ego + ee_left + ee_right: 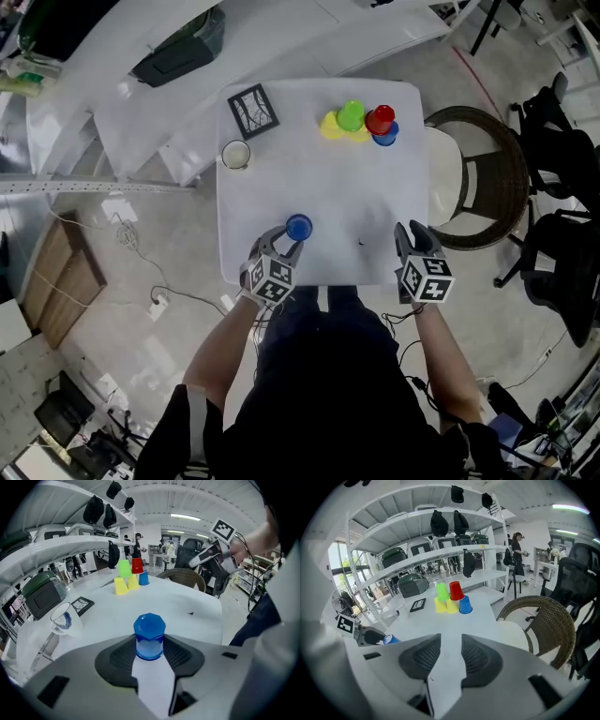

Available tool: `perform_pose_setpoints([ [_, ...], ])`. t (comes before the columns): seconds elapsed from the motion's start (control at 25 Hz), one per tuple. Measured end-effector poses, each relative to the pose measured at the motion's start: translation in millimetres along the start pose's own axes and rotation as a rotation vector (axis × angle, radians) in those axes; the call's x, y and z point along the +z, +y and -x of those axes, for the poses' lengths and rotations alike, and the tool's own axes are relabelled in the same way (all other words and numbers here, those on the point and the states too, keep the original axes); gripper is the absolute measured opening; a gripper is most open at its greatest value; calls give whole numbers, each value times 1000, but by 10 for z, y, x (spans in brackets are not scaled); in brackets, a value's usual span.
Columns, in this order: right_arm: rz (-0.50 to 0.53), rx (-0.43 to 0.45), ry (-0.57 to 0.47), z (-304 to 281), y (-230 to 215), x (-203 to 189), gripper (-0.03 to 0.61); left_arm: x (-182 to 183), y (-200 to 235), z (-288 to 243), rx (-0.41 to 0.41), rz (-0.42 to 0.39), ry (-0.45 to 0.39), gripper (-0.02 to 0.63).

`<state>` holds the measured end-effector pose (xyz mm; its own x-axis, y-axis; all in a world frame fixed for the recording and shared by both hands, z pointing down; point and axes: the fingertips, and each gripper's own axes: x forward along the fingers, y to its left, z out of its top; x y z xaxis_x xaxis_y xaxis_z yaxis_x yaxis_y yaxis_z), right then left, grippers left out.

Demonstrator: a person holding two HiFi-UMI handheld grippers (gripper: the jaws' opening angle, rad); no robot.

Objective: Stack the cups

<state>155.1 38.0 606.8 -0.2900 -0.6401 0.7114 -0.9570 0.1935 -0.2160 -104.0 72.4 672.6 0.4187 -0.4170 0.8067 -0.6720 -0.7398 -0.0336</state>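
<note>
An upside-down blue cup (298, 227) (149, 637) stands near the front edge of the white table (328, 187). My left gripper (286, 240) (150, 649) is shut on it, a pad against each side. At the table's far side is a small pile of cups: two yellow cups (333, 125) (445, 605) and another blue cup (385, 137) (465, 604) at the bottom, with a green cup (351, 115) (442, 591) and a red cup (380, 119) (456, 590) on top. My right gripper (410, 234) (451, 654) hovers open and empty over the front right of the table.
A clear glass mug (235, 155) (63, 618) and a black-framed square card (253, 111) sit at the table's left side. A wicker chair (478, 178) stands against the right edge. White shelving (141, 141) runs along the left.
</note>
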Motion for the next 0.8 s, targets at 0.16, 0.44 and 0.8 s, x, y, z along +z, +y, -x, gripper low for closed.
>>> perform_pose_setpoints([
  [0.16, -10, -8, -24, 22, -21, 86, 135, 184, 66, 84, -5, -14, -25, 175],
  [0.44, -39, -17, -49, 60, -102, 201, 132, 761, 219, 230, -41, 18, -60, 173],
  [0.8, -89, -15, -70, 80, -144, 363, 129, 1811, 580, 212, -91, 14, -76, 173],
])
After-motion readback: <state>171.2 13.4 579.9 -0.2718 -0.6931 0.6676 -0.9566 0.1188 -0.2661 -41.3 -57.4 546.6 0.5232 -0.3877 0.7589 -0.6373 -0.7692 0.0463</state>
